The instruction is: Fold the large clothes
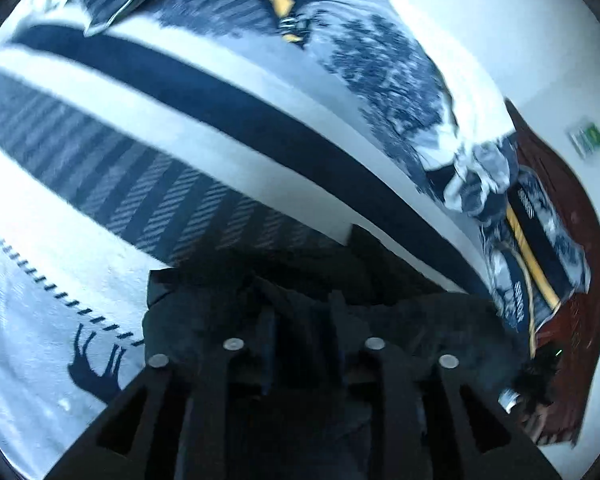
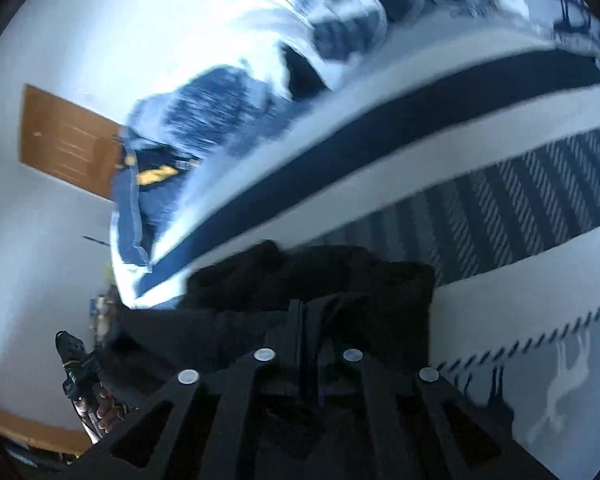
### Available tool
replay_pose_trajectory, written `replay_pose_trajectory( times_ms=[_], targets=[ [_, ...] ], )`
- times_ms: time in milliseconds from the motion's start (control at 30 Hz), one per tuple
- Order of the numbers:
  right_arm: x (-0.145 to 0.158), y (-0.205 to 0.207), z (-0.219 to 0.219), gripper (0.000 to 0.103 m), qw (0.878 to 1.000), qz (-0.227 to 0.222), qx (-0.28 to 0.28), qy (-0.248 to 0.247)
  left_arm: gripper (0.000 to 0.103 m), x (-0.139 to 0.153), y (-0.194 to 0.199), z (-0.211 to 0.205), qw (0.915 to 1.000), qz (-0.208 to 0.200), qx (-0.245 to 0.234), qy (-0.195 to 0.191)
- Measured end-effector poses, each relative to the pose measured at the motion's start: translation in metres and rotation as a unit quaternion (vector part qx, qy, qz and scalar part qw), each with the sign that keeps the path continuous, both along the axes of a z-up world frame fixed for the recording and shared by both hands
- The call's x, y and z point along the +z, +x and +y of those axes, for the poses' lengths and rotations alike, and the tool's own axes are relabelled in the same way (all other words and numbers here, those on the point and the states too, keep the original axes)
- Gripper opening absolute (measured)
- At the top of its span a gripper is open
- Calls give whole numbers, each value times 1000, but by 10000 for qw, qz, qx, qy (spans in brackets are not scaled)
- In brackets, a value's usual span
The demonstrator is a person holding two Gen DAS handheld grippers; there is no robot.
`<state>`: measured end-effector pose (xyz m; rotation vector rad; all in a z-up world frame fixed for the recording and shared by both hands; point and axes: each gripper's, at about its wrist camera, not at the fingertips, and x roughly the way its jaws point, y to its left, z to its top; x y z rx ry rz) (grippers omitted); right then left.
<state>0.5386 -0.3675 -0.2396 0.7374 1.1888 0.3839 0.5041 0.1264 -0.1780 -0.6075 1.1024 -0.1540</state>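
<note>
- Black garment (image 1: 300, 280), plain and dark, no pattern to make out.
- Bed cover (image 1: 204, 92): white ground, one broad navy band, beside it a strip of grey-blue diagonal hatched bars; further off a row of small dark dashes and navy deer shapes; in the right wrist view one pale deer as well.
- Pillows (image 1: 536, 236): mottled navy and white with a yellow stripe.
- Headboard (image 1: 572, 216): reddish brown wood.
- Door (image 2: 68, 140): orange-brown wood.
- Walls (image 2: 40, 260): plain white.
- Left hand-held gripper (image 1: 304, 320) and right hand-held gripper (image 2: 300, 320): black frames with silver round fastener heads.
</note>
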Motion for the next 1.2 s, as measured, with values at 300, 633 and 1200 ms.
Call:
replay_pose_trajectory(
  times_ms=[300, 633, 1200],
  targets=[
    [40, -42, -29, 88, 9909, -1080, -367, -713, 82, 27, -49, 25, 9943, -538, 439, 804],
    [8, -26, 13, 55, 9877, -666, 320, -1376, 25, -12, -18, -55, 9852, -168, -446, 1645],
    [-11, -58, -20, 13, 9857, -428, -477, -1558, 79, -10, -72, -20, 9795, -208, 542, 1931]
  ],
)
